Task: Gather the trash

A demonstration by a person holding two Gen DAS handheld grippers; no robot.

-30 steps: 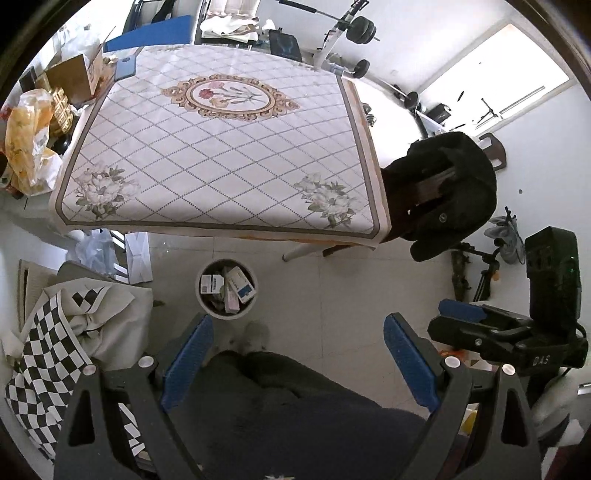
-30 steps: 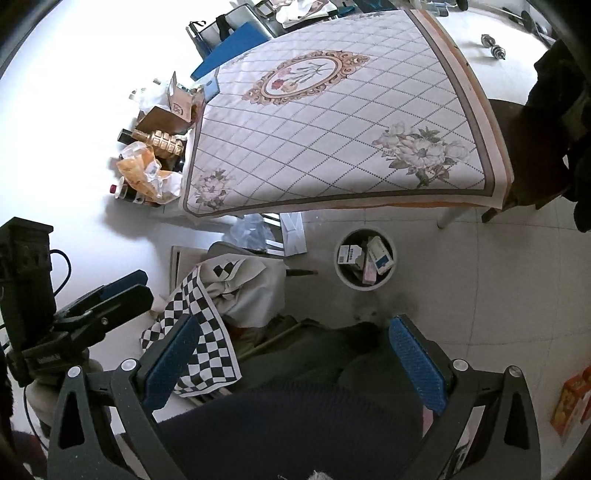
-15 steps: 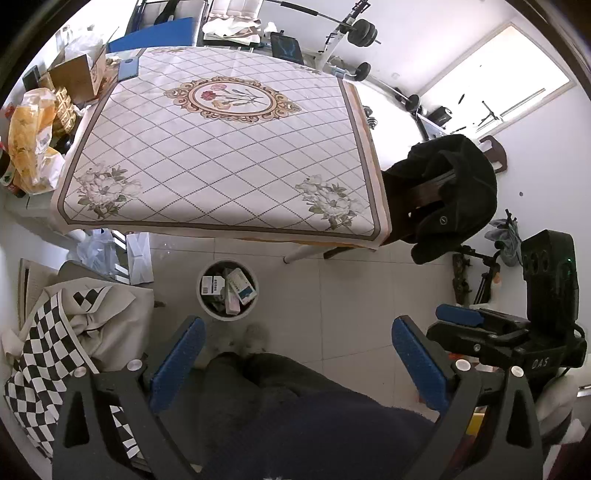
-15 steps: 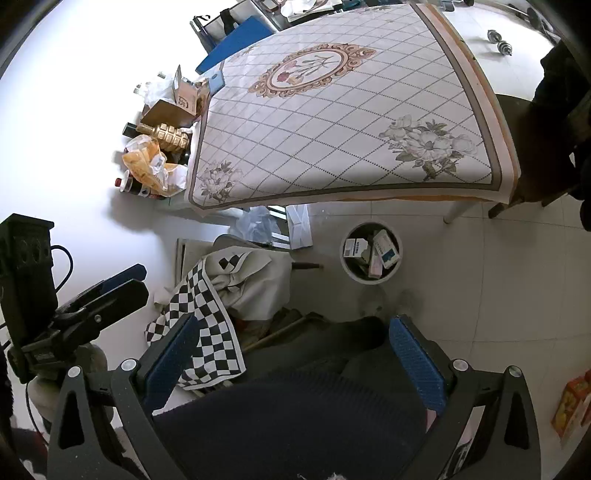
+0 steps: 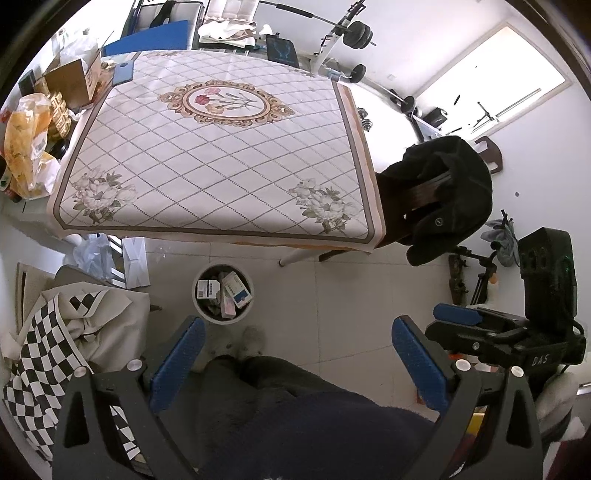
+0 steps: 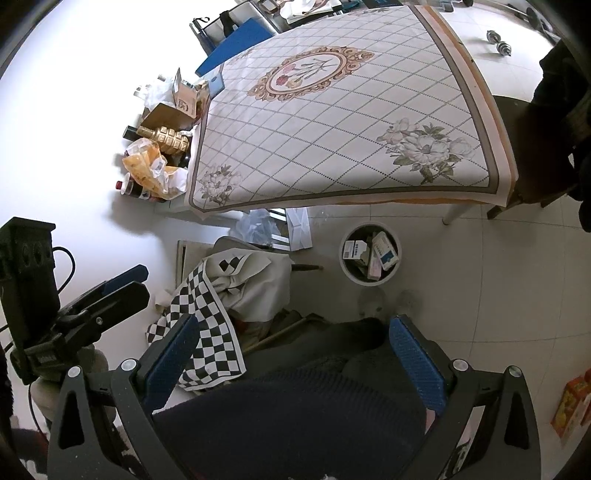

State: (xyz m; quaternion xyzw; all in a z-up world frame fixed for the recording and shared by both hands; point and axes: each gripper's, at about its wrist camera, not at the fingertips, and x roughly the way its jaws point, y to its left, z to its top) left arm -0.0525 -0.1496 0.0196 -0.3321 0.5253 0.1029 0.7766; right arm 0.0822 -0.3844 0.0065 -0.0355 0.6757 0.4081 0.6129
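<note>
A round white trash bin (image 5: 201,308) stands on the tiled floor in front of the table; it holds several small boxes (image 5: 236,290). It also shows in the right wrist view (image 6: 351,277). My left gripper (image 5: 299,363) is open and empty, held high above the floor over the person's lap. My right gripper (image 6: 295,362) is open and empty too, at about the same height. The table (image 5: 207,177) has a white floral cloth with nothing on it. The right gripper also shows at the right of the left wrist view (image 5: 480,328).
A chair draped with a black coat (image 5: 443,195) stands at the table's right end. A checkered cloth (image 5: 55,332) lies over a seat at the left. Cardboard boxes and a yellow bag (image 5: 29,147) crowd the table's left side. Weights (image 5: 356,35) stand behind.
Both grippers have risen and pulled back a little, so the table and bin look slightly smaller and lower. Both stay open and empty.
</note>
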